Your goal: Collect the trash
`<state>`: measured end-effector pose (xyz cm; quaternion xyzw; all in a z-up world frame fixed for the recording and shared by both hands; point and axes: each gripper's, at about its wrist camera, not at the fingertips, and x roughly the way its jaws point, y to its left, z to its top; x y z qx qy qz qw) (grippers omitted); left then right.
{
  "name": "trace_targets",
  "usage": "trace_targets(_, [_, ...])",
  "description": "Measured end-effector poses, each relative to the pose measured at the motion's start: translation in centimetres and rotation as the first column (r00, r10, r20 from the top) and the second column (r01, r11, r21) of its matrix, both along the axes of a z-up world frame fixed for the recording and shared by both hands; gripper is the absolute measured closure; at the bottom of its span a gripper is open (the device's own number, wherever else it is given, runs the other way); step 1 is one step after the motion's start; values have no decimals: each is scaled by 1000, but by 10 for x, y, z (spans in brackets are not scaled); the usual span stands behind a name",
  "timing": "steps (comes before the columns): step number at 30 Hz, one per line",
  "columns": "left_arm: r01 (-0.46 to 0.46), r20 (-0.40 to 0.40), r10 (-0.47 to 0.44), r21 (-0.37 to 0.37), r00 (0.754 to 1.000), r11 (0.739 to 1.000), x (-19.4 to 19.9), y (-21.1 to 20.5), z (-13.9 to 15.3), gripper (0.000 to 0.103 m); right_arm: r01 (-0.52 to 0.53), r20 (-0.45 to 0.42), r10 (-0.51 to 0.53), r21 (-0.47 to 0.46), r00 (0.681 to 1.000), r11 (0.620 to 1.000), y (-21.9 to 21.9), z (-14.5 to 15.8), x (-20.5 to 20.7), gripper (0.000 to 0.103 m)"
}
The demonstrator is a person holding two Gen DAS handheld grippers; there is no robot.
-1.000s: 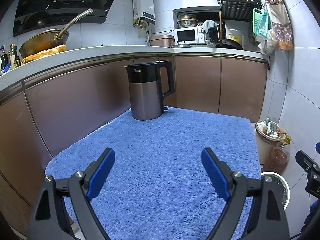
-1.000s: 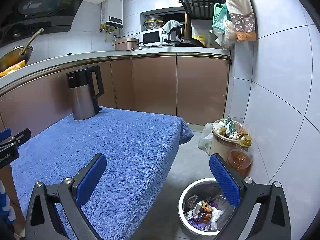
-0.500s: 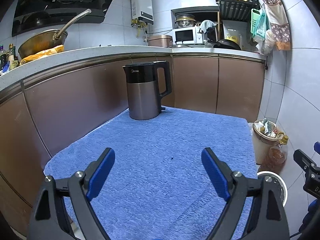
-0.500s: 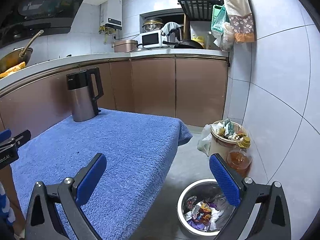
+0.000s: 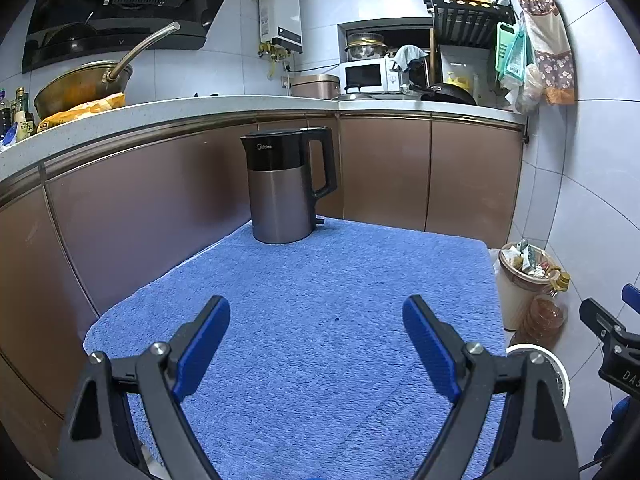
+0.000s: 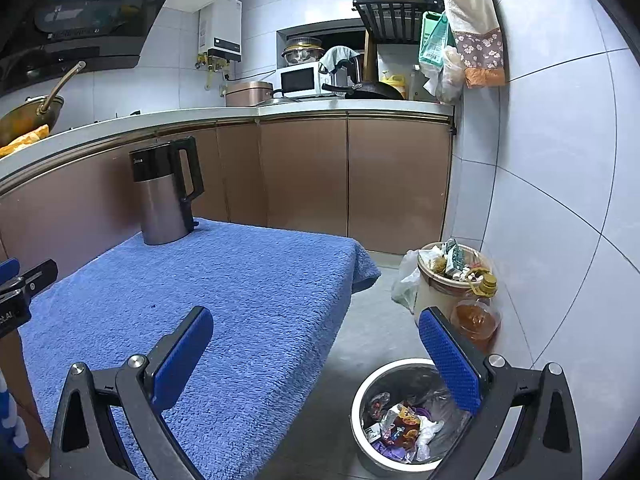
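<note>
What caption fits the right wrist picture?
Open right hand-held gripper above a blue towel, kettle behind, steel trash bin full of wrappers on the floor.

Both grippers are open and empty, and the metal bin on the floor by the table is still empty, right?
Not quite. Both the left gripper and right gripper are open and empty, but the metal bin already holds wrappers; the right wrist view shows it.

We see each hand-held gripper, left [image 5: 316,336] and right [image 6: 316,346]: black angular frames, silver screws, blue textured finger pads [image 5: 430,350], partial white lettering at frame edge.
</note>
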<state>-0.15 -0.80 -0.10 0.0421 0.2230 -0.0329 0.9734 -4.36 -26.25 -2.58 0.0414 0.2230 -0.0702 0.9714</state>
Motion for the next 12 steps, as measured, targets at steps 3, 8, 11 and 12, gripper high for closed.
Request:
trace_targets(3, [0,1,0,-2,1000,1000,0,0,0,15,1,1,-1,-3,1000,1000,-1,0,0,0])
trace_targets(8, [-3,3,3,-15,1000,1000,-1,3,1,15,8,7,-7,-6,1000,1000,-2,2,-1,0])
trace_targets(11, [-5,5,5,-21,1000,1000,-1,5,2,15,10,9,-10,-7,1000,1000,-1,2,-1,0])
trace_targets(12, [-4,5,4,-20,1000,1000,-1,5,2,15,11,9,-11,-8,1000,1000,-1,2,-1,0])
